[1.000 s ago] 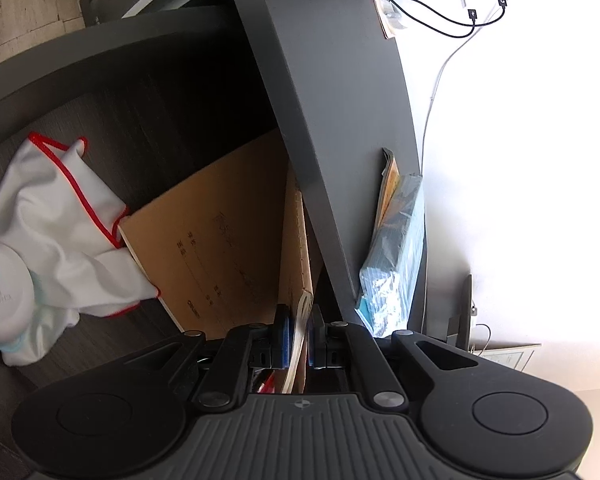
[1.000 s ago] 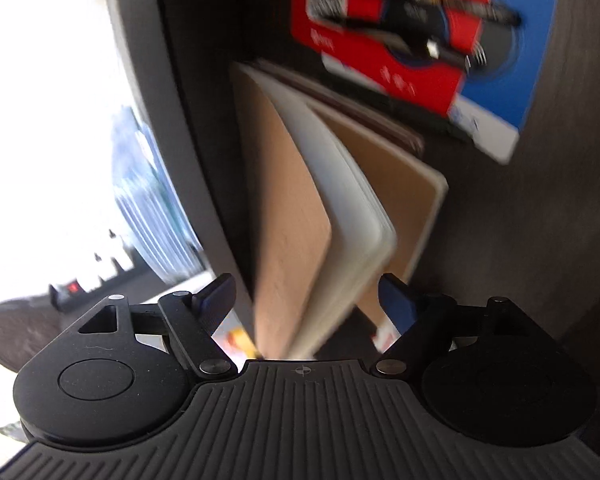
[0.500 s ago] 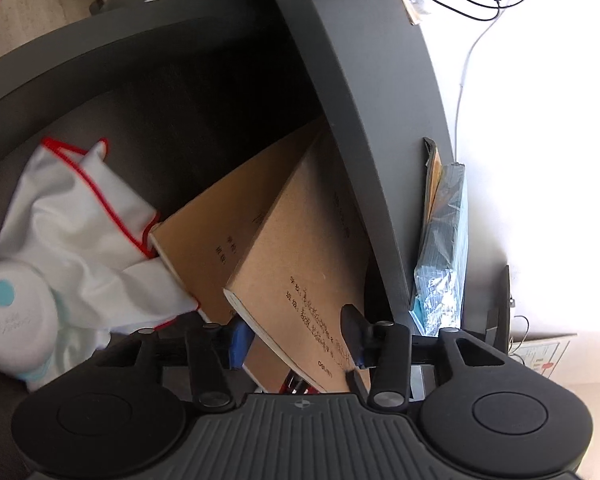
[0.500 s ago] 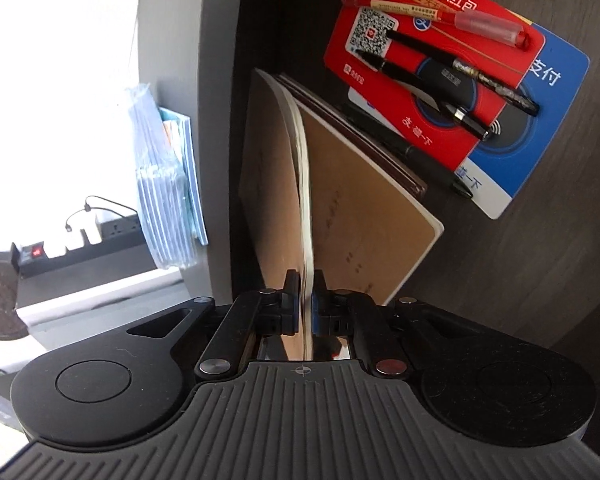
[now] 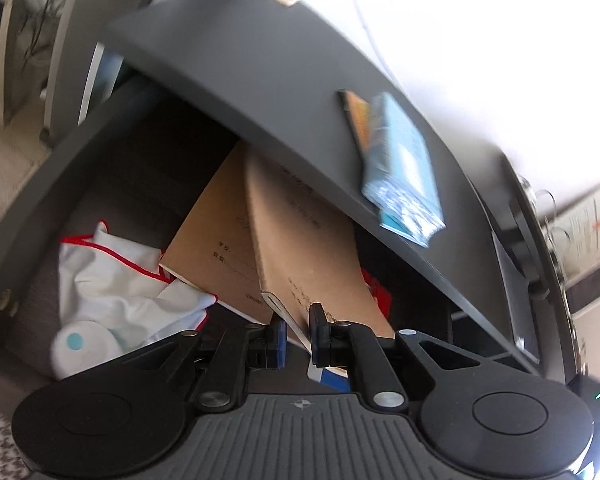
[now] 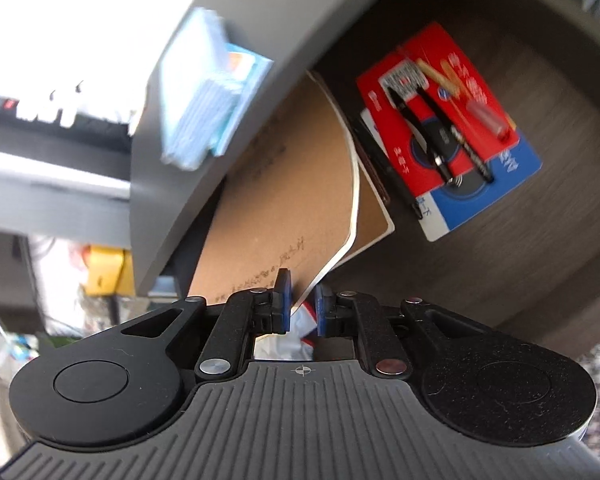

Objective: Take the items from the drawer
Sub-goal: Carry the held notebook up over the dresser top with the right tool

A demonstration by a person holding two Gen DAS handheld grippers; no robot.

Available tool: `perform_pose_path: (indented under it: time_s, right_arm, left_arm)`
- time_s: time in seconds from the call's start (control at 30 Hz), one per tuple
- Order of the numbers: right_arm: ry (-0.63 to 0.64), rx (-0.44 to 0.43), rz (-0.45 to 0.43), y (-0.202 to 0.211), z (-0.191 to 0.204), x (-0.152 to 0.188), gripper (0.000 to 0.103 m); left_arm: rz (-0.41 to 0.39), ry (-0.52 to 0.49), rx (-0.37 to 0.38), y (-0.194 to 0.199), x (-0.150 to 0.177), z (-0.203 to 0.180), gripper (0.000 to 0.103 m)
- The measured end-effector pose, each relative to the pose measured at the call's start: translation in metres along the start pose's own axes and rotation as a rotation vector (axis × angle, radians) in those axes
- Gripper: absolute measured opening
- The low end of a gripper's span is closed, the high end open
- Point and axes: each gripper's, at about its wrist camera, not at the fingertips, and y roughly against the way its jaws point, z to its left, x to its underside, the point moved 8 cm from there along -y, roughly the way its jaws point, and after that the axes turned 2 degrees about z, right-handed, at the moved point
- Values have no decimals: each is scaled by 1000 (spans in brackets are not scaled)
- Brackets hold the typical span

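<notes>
A brown kraft notebook (image 5: pixel 300 248) is tilted up out of the open dark drawer (image 5: pixel 148 176), its far end under the grey desk top. My left gripper (image 5: pixel 298 338) is shut on its near white-paged edge. In the right wrist view the same notebook (image 6: pixel 276 200) fills the middle, and my right gripper (image 6: pixel 303 308) is shut on its near corner. A second brown notebook (image 5: pixel 216 256) lies flat beneath it in the drawer. Both views are a little blurred.
A white cloth with red trim (image 5: pixel 116 284) and a round white container (image 5: pixel 84 344) lie at the drawer's left. Red and blue cards with several pens (image 6: pixel 448 128) lie at its right. The grey desk top (image 5: pixel 300 92) overhangs the drawer and carries a blue packet (image 5: pixel 400 168).
The left gripper opened half a second ago and has shut again on the notebook. The right gripper went from open to shut on it. The notebook has tipped from on edge to slanting.
</notes>
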Motion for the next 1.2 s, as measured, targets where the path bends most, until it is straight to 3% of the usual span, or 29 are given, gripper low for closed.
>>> perform_pose_path:
  time_s: [0.43, 0.93, 1.2]
  right_arm:
    - [186, 1, -84, 82, 16, 48, 14]
    - [325, -13, -193, 160, 27, 96, 15]
    - [460, -26, -309, 200, 60, 109, 16]
  left_arm:
    - [-73, -134, 23, 72, 47, -32, 12]
    - [-159, -222, 79, 135, 82, -66, 14]
    - [-281, -300, 121, 173, 79, -96, 14]
